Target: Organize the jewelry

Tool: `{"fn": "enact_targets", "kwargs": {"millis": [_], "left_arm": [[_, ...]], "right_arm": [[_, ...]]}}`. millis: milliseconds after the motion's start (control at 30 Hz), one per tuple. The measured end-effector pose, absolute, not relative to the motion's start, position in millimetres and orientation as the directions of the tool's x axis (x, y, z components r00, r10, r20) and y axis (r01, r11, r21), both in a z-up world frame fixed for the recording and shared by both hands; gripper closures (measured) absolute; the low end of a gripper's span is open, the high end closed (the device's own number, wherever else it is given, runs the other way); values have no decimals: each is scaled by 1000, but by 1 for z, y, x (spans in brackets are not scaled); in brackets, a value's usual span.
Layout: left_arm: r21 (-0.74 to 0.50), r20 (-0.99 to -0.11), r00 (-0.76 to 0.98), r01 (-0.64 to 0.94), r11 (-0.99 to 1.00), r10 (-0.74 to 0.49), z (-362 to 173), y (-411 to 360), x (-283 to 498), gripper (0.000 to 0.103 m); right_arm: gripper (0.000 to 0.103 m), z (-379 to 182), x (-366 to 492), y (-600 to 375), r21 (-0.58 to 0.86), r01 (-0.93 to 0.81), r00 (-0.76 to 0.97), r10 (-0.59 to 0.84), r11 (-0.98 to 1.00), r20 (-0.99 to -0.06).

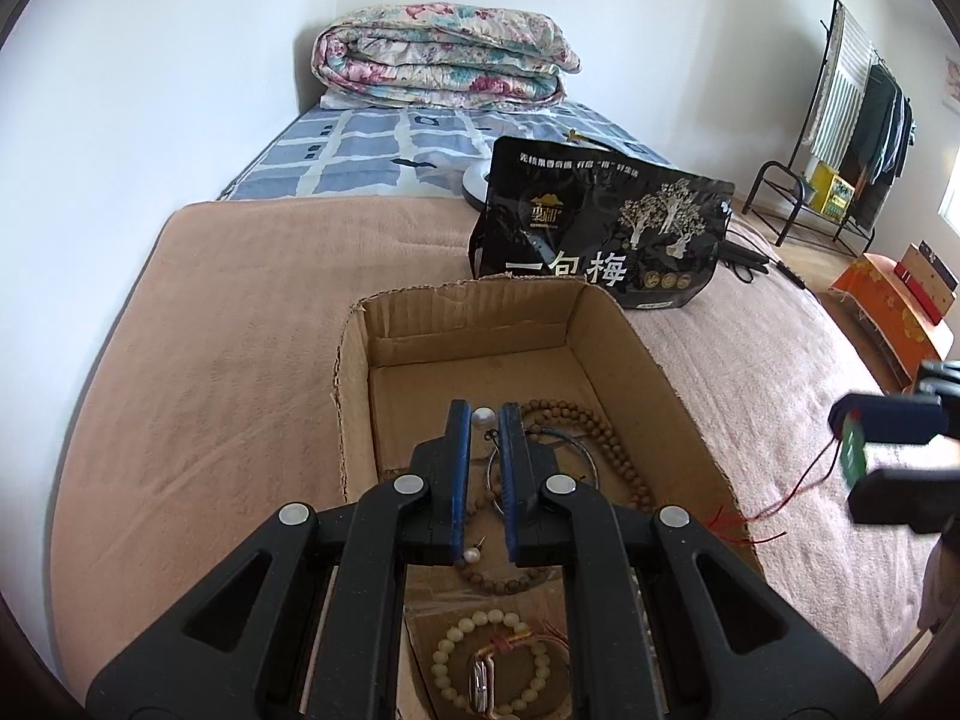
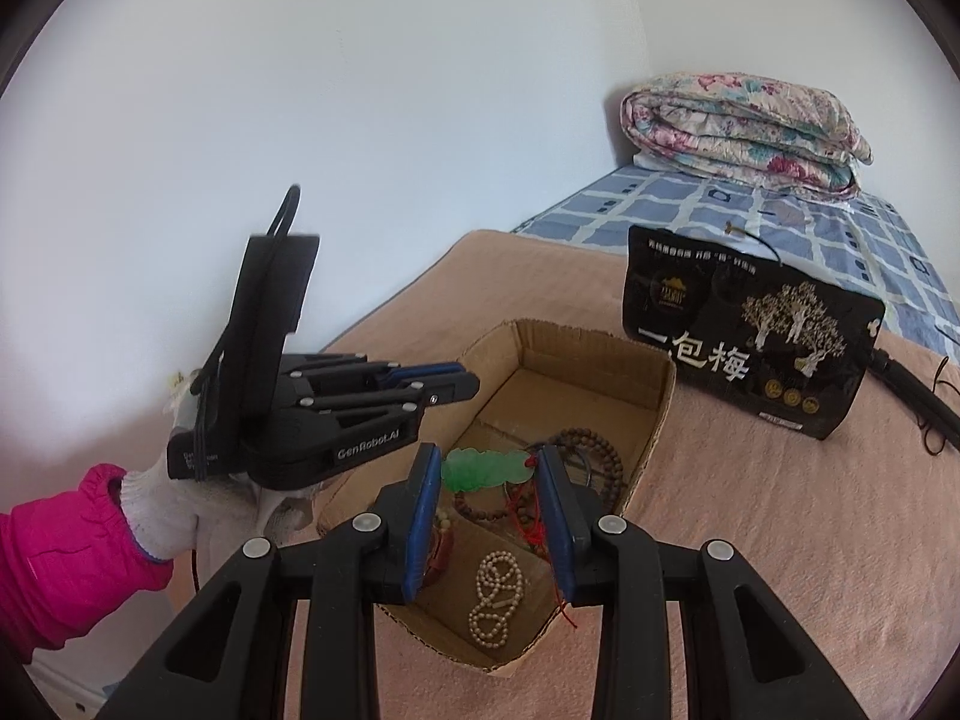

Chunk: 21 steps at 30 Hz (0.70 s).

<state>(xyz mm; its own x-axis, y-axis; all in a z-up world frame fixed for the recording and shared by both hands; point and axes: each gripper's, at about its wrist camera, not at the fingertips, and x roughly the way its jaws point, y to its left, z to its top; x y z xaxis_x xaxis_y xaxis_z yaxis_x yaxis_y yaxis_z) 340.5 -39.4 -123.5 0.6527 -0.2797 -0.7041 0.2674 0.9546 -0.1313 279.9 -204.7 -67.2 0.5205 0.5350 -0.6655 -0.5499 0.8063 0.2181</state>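
Note:
An open cardboard box (image 1: 355, 396) (image 2: 600, 341) sits on the pinkish blanket and holds jewelry. My left gripper (image 1: 482, 409) (image 2: 469, 383) hovers over the box, shut on a pearl earring (image 1: 483, 419) at its tips. A second pearl earring (image 1: 473, 555) lies on the box floor below. My right gripper (image 2: 487, 453) (image 1: 846, 462) is shut on a green jade pendant (image 2: 485, 469) (image 1: 852, 453), and the pendant's red cord (image 1: 798, 489) dangles beside the box's right wall. Inside lie a brown bead necklace (image 1: 606, 432) (image 2: 600, 456), a cream bead bracelet (image 1: 447, 651) and a white pearl strand (image 2: 495, 594).
A black snack bag (image 1: 606, 222) (image 2: 744, 336) stands just behind the box. A folded floral quilt (image 1: 444, 54) lies at the bed's far end. A clothes rack (image 1: 852, 138) and an orange box (image 1: 888, 300) are on the floor to the right. A white-gloved hand (image 2: 162, 510) in a pink sleeve holds the left gripper.

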Motion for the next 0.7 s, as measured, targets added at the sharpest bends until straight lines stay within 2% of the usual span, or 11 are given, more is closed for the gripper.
{"fn": "enact_targets", "kwargs": {"millis": [167, 233, 267, 300, 333, 467, 600, 700], "left_arm": [[-118, -710, 655, 251, 961, -258, -126, -42, 344, 95], [-118, -715, 652, 242, 963, -251, -126, -41, 346, 95], [-118, -717, 651, 237, 964, -248, -127, -41, 346, 87], [-119, -717, 652, 236, 964, -248, -126, -40, 346, 77], [-121, -713, 656, 235, 965, -249, -126, -40, 345, 76], [-112, -707, 665, 234, 966, -243, -122, -40, 341, 76], [-106, -700, 672, 238, 965, -243, -117, -41, 336, 76], [-103, -694, 678, 239, 965, -242, -112, -41, 332, 76]], "right_arm": [[68, -80, 277, -198, 199, -560, 507, 522, 804, -686], [61, -82, 276, -196, 184, -558, 512, 511, 809, -691], [58, -83, 275, -195, 180, -556, 515, 506, 812, -692], [49, -84, 274, -195, 177, -552, 519, 502, 815, -692], [44, -84, 274, -195, 175, -549, 522, 499, 817, -692], [40, -85, 269, -196, 165, -543, 532, 489, 824, -691], [29, -83, 264, -196, 140, -529, 554, 465, 837, -690], [27, -79, 262, -196, 133, -523, 563, 459, 842, -688]]}}
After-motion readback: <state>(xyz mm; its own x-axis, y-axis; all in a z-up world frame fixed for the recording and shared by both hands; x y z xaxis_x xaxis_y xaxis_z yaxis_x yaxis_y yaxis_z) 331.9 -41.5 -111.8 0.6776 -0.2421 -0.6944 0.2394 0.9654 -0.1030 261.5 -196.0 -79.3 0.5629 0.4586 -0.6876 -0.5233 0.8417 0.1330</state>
